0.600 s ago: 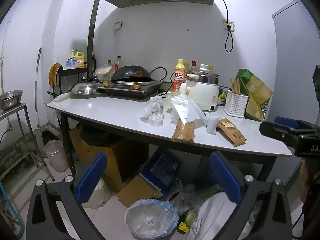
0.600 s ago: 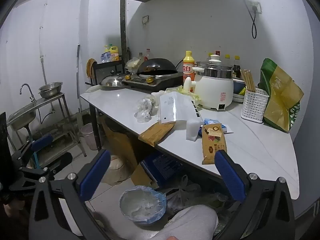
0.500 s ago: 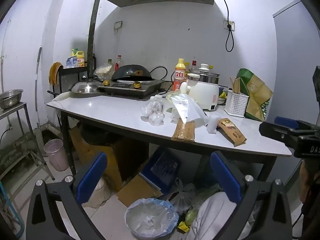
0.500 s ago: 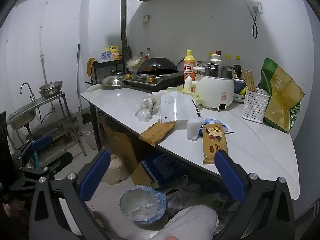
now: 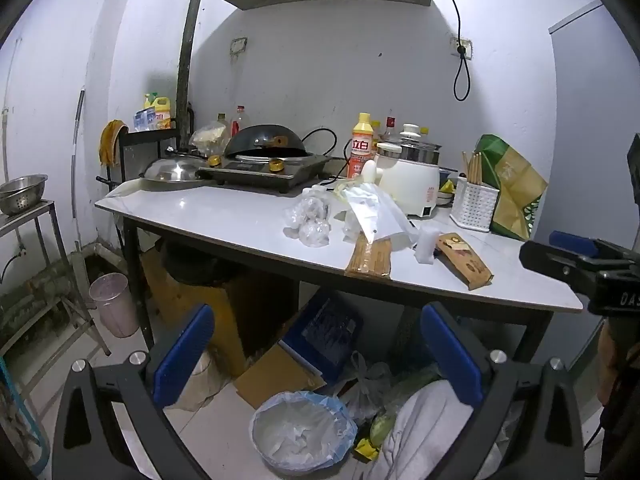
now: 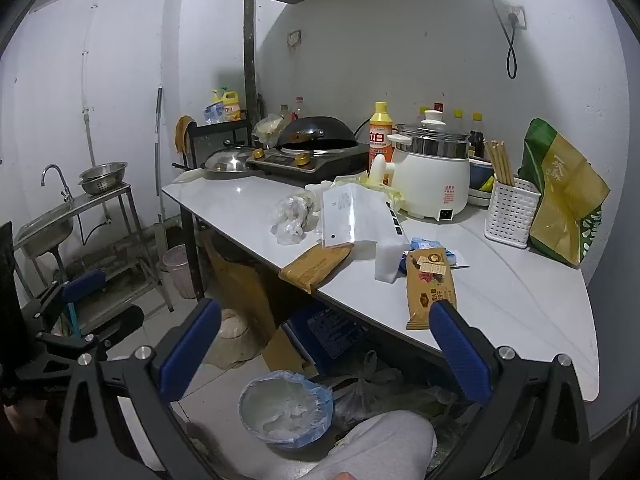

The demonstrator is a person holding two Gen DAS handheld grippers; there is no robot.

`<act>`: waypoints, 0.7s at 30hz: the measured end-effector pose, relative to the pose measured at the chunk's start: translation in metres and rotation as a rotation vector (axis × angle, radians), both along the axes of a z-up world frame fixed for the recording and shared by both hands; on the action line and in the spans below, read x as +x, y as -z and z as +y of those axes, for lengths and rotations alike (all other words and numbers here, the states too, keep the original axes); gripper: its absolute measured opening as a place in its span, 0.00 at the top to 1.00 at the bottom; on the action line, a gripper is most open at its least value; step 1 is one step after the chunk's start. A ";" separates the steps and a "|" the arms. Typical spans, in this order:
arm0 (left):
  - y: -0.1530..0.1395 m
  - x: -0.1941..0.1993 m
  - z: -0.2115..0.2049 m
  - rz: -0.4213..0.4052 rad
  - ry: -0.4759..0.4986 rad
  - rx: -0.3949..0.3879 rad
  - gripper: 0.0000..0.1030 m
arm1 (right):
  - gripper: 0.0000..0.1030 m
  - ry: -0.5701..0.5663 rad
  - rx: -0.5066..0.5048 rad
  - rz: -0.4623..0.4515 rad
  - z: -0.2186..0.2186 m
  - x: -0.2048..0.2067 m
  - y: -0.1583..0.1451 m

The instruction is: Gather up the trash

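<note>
Trash lies on the white table (image 5: 224, 216): crumpled clear plastic (image 5: 308, 220), a white pouch (image 5: 376, 212), a flat brown packet (image 5: 368, 260) over the front edge, a white foam block (image 5: 425, 246) and a brown snack wrapper (image 5: 464, 260). They also show in the right wrist view: plastic (image 6: 292, 216), pouch (image 6: 348, 216), brown packet (image 6: 316, 262), wrapper (image 6: 430, 284). A bin with a blue liner (image 5: 302, 432) (image 6: 286, 410) stands on the floor below. My left gripper (image 5: 316, 356) and right gripper (image 6: 324, 352) are both open and empty, held low in front of the table.
A stove with a wok (image 5: 264, 156), a rice cooker (image 5: 408, 184), a detergent bottle (image 5: 360, 146), a chopstick basket (image 5: 474, 204) and a green-gold bag (image 5: 512, 188) stand at the back. Boxes (image 5: 320, 332) sit under the table. A sink stand (image 6: 52, 220) is at left.
Both views have crept slightly closer to the table. Nothing on it has moved and both grippers stay open.
</note>
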State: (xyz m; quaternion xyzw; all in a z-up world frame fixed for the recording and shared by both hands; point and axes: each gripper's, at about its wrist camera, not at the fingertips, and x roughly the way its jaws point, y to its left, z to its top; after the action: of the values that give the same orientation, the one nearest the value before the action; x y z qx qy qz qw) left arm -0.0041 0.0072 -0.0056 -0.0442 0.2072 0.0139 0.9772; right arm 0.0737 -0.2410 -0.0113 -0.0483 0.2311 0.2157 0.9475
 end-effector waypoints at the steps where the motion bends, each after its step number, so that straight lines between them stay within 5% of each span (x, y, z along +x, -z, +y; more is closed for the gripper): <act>1: 0.000 0.000 0.000 0.002 -0.002 0.002 0.00 | 0.00 0.001 -0.001 0.000 0.000 0.000 0.000; 21: 0.000 -0.002 0.000 0.006 -0.016 0.001 0.00 | 0.00 -0.003 -0.002 0.004 0.002 0.003 0.002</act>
State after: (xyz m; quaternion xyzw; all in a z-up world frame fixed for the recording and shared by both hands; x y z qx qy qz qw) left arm -0.0056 0.0071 -0.0053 -0.0454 0.2096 0.0221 0.9765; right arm 0.0769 -0.2391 -0.0137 -0.0491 0.2333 0.2172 0.9465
